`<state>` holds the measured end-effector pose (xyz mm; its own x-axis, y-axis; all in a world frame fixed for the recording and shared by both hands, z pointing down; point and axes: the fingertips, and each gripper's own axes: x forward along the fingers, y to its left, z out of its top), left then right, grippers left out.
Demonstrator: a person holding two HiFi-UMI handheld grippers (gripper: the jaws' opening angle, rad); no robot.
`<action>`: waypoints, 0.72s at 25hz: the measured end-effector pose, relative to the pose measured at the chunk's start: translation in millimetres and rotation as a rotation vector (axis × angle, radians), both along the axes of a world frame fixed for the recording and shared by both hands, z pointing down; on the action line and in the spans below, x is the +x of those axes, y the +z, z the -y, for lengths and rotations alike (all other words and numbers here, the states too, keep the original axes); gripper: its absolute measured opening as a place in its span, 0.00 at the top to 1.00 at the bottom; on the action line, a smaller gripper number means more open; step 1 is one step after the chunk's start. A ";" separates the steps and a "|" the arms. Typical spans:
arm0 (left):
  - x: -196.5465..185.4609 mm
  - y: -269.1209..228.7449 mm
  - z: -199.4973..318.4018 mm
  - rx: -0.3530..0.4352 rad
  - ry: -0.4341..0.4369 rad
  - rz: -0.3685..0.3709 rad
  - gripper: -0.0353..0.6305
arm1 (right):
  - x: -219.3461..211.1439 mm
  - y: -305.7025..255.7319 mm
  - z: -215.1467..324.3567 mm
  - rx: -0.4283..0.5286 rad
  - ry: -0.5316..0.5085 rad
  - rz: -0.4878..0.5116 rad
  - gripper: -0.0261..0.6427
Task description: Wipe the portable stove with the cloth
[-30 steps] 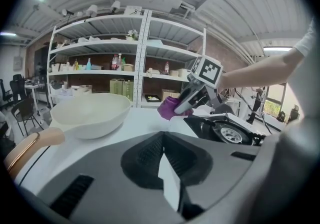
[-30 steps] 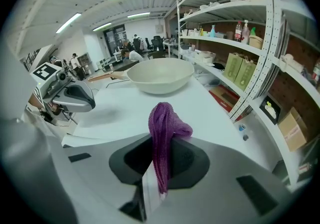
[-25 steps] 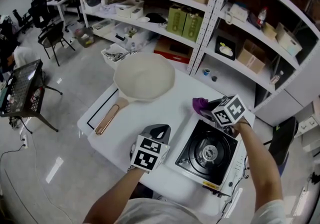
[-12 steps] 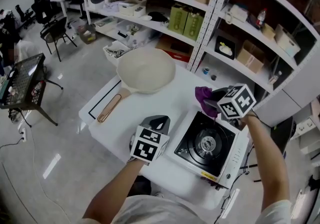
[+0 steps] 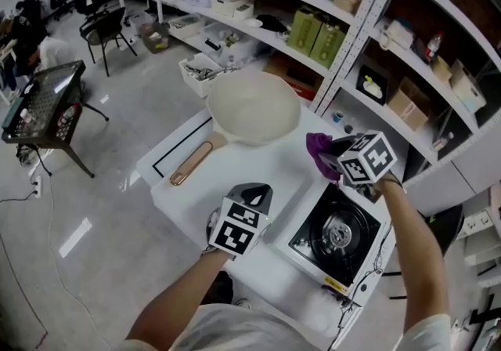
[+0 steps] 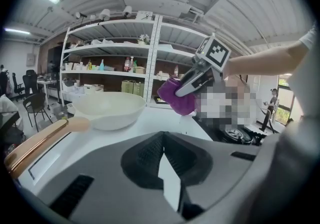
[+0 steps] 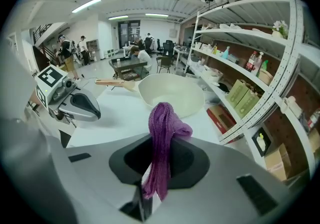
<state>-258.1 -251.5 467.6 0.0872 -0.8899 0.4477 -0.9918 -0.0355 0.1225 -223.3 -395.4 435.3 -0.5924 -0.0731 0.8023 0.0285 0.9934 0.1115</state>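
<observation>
One stove (image 5: pixel 338 233), one cloth (image 5: pixel 317 147), one pan (image 5: pixel 252 106), two grippers, one white table (image 5: pixel 258 165)

Right gripper (image 5: pixel 335 160), centre right of the head view, is clamped on the purple cloth, which hangs clear of the table between pan and stove; left gripper (image 6: pixel 161 154), lower centre, has its jaws together on nothing. A forearm hides part of the stove's right edge

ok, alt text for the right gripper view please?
The right tongs are shut on a purple cloth that bunches up between them. Beyond, a cream pan rests on the white table, with the left tongs at the picture's left.
</observation>
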 end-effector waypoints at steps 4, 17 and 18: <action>-9.0 6.2 -3.7 -0.007 -0.005 -0.005 0.94 | -18.2 15.1 1.7 -0.003 -0.004 -0.013 0.86; -36.7 21.3 -7.8 -0.019 -0.036 -0.027 0.94 | -26.3 79.8 -12.3 -0.044 -0.097 -0.213 0.86; -37.3 22.5 -8.3 -0.018 -0.039 -0.029 0.94 | -25.2 83.2 -15.3 -0.050 -0.108 -0.228 0.87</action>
<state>-295.4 -243.1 490.0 0.0655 -0.8849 0.4612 -0.9884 0.0058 0.1515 -248.5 -380.1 518.5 -0.3975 0.0237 0.9173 0.1533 0.9873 0.0409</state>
